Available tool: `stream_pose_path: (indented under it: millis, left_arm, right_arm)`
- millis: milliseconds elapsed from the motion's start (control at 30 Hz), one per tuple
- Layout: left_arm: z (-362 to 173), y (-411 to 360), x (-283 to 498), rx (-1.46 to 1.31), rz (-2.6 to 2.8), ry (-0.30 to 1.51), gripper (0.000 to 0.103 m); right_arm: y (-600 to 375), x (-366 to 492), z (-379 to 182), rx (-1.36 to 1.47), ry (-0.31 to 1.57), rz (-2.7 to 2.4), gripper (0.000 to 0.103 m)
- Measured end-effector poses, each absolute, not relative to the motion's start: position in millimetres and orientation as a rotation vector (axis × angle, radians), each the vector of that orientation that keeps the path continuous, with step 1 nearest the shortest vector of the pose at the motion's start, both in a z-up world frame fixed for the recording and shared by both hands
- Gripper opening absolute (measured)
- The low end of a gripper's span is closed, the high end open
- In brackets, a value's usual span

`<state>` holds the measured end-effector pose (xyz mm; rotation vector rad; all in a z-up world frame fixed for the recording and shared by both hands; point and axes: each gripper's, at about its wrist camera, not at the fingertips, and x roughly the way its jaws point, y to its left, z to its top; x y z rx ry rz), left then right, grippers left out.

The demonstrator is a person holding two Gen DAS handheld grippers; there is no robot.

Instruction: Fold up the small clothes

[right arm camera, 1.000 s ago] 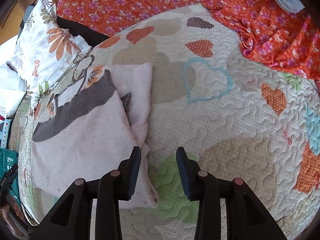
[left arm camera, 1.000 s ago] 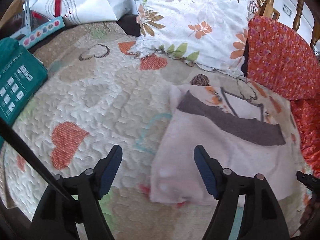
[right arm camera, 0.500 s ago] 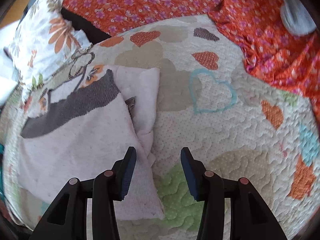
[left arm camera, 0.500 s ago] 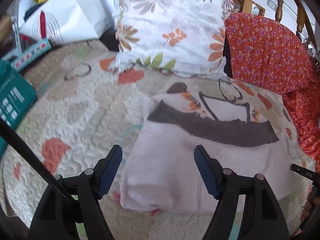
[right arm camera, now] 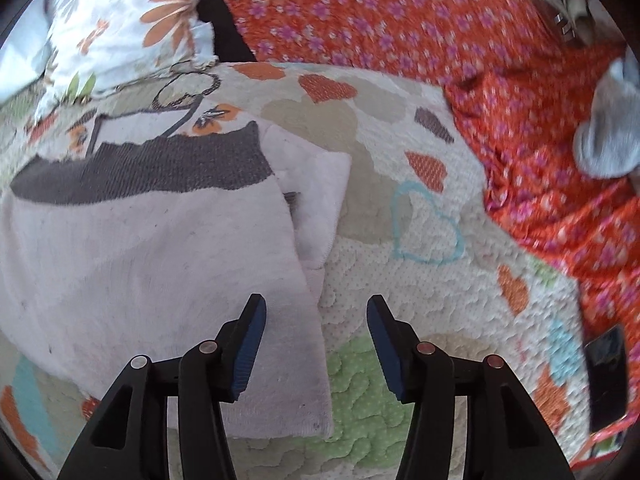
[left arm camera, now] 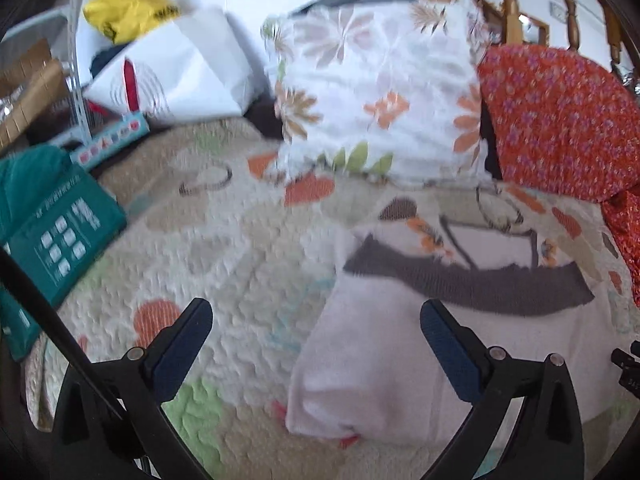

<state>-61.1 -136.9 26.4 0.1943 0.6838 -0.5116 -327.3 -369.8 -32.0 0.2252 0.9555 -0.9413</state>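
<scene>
A small pale pink garment (left arm camera: 384, 360) with a dark grey band (left arm camera: 460, 280) lies folded on the heart-patterned quilt (left arm camera: 224, 240). In the right wrist view the garment (right arm camera: 140, 260) fills the left half, with a folded sleeve part (right arm camera: 316, 196) at its right edge. My left gripper (left arm camera: 316, 316) is open and empty, raised over the garment's left edge. My right gripper (right arm camera: 316, 308) is open and empty, above the garment's near right corner.
A floral pillow (left arm camera: 380, 96) and an orange flowered cloth (left arm camera: 560, 120) lie behind the garment. A teal box (left arm camera: 52, 232) and white bags (left arm camera: 180, 72) are at the left. The orange cloth (right arm camera: 440, 20), a grey item (right arm camera: 608, 132) and a phone (right arm camera: 606, 376) are at the right.
Both grippers have pulled up and back from the garment. The right gripper's jaws have opened wider. The garment lies still.
</scene>
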Motion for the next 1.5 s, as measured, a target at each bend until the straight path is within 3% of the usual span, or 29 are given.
stream_pose_path:
  millis: [567, 733, 867, 1000, 1333, 1433, 1500]
  left_arm:
    - [12, -135, -57, 0.202, -0.546, 0.734, 0.103]
    - [8, -147, -47, 0.229, -0.566, 0.762, 0.103]
    - [10, -153, -36, 0.226, -0.58, 0.782, 0.103]
    - [11, -152, -28, 0.196, -0.592, 0.81, 0.103]
    - [17, -129, -22, 0.117, -0.603, 0.842, 0.103]
    - [18, -122, -15, 0.086, -0.595, 0.859, 0.103]
    - [19, -116, -10, 0.052, -0.592, 0.883, 0.103]
  right_arm:
    - [-364, -322, -40, 0.177, 0.981, -0.953, 0.062]
    - [-406, -365, -38, 0.509, 0.906, -0.95, 0.064]
    - [-427, -418, -48, 0.863, 0.746, -0.876, 0.065]
    - [-400, -447, -58, 1.043, 0.56, -0.783, 0.065]
    - [-390, -416, -69, 0.97, 0.574, -0.8, 0.065]
    - [-399, -389, -67, 0.915, 0.599, -0.777, 0.053]
    - [-398, -369, -68, 0.845, 0.655, -0.788, 0.026]
